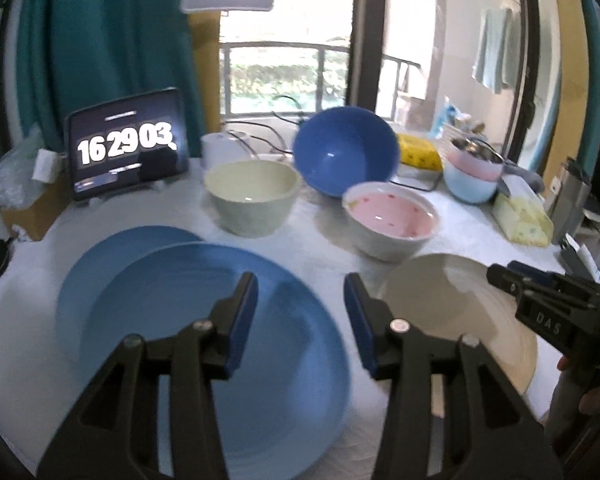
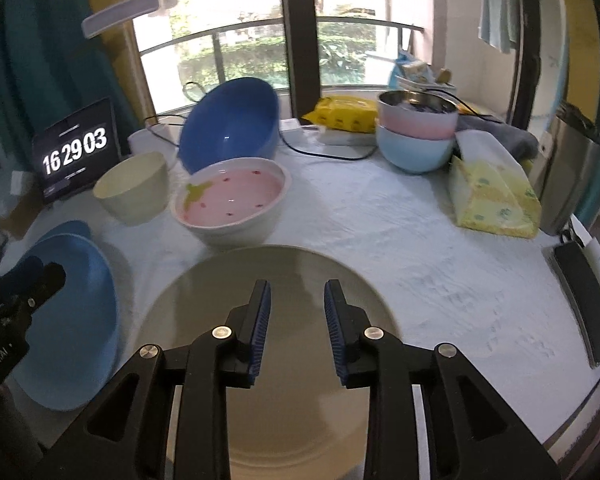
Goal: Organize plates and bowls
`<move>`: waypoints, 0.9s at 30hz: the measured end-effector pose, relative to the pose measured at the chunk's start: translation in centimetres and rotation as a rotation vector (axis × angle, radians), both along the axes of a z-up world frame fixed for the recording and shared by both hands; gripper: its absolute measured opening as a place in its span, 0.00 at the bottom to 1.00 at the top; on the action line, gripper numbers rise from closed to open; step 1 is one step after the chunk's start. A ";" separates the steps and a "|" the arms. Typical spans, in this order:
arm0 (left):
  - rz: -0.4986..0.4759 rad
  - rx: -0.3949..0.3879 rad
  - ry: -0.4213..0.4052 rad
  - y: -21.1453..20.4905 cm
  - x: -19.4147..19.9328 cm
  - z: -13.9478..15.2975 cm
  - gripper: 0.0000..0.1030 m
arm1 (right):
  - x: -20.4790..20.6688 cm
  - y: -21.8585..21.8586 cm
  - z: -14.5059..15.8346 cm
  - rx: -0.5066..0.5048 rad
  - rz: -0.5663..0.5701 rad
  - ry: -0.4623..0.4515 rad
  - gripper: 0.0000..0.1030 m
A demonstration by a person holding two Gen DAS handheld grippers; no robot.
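Note:
Two blue plates (image 1: pixel 172 292) lie overlapped on the table's left; the upper one (image 2: pixel 76 320) also shows in the right wrist view. A cream plate (image 1: pixel 452 304) lies to their right (image 2: pixel 268 360). Behind stand a cream bowl (image 1: pixel 252 196), a pink-lined bowl (image 1: pixel 392 220) and a tilted blue bowl (image 1: pixel 346 152). My left gripper (image 1: pixel 300 300) is open and empty above the upper blue plate's right edge. My right gripper (image 2: pixel 296 304) is open and empty above the cream plate.
A tablet (image 1: pixel 128 144) showing a clock stands at the back left. Stacked pink and light-blue bowls (image 2: pixel 416 140), a yellow packet (image 2: pixel 344 116), a tissue pack (image 2: pixel 492 200), a metal canister (image 2: pixel 568 172) and a phone (image 2: pixel 584 304) are at the right.

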State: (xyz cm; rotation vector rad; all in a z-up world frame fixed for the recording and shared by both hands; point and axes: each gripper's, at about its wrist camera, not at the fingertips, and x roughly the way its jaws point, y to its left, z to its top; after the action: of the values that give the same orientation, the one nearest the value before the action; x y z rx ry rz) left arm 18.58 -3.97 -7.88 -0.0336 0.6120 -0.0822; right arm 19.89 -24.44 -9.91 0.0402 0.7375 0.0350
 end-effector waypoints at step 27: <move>0.232 -0.013 0.030 12.5 -1.5 -3.1 0.45 | 1.9 13.6 -2.8 -0.005 0.242 0.104 0.29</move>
State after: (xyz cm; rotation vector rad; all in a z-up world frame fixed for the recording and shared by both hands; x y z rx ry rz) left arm 17.07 8.53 -10.94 -0.1179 0.6337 0.1391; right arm 21.76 -10.85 -12.73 -0.0521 0.8436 0.2639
